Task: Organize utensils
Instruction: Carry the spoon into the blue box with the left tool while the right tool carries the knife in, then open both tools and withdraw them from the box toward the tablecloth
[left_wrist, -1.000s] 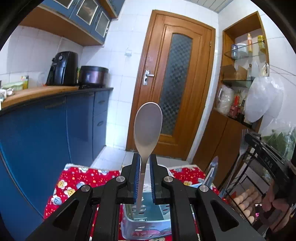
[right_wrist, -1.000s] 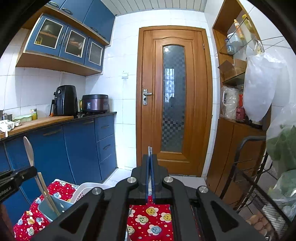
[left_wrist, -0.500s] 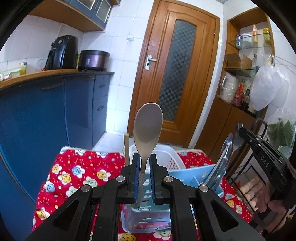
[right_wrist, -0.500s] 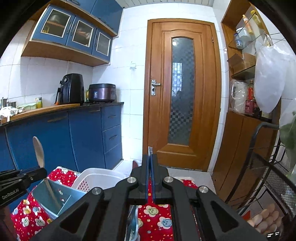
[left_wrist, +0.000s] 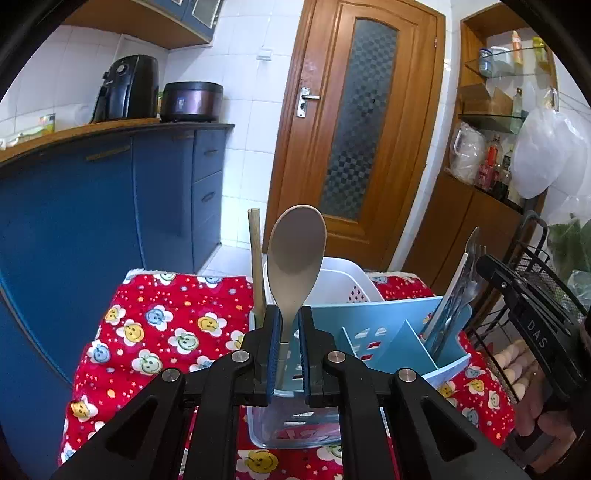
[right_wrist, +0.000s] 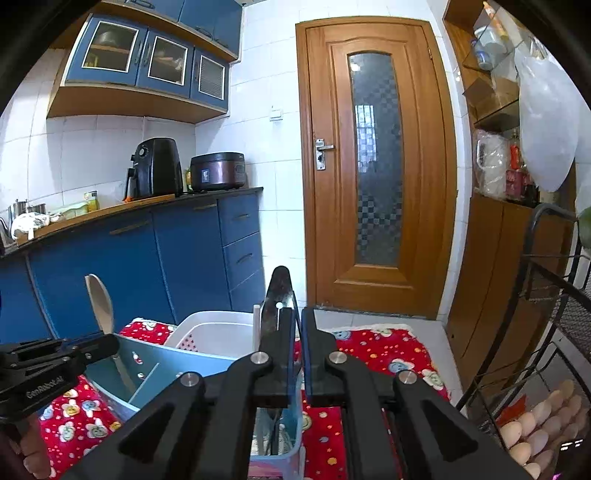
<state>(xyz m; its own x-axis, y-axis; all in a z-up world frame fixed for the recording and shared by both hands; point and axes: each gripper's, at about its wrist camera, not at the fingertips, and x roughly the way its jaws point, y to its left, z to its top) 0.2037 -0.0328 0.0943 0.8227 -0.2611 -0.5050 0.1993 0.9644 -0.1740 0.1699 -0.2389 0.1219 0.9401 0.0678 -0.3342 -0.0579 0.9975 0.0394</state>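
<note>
My left gripper (left_wrist: 288, 314) is shut on the handle of a beige wooden spoon (left_wrist: 295, 251), bowl upward, over the left compartment of a light-blue utensil holder (left_wrist: 388, 325). A wooden stick (left_wrist: 255, 258) stands in that compartment. Metal cutlery (left_wrist: 458, 295) leans in the right compartment, under my right gripper (left_wrist: 485, 264). In the right wrist view, that gripper (right_wrist: 298, 314) has its jaws opening, with a narrow bare gap between the pads. A dark shiny utensil handle (right_wrist: 277, 295) leans just left of the left finger, standing in the holder (right_wrist: 177, 363). The spoon (right_wrist: 99, 299) and left gripper (right_wrist: 110, 343) show at left.
A white slotted basket (left_wrist: 351, 284) stands right behind the holder on a red flowered cloth (left_wrist: 155, 332). Blue cabinets (left_wrist: 92, 221) run along the left, and a wooden door (left_wrist: 354, 129) is ahead. A black wire rack with eggs (right_wrist: 546, 417) stands close on the right.
Both grippers have sunk toward the holder and tipped downward. The right jaws have parted slightly, and the thin utensil that stood between them now leans left of the left finger.
</note>
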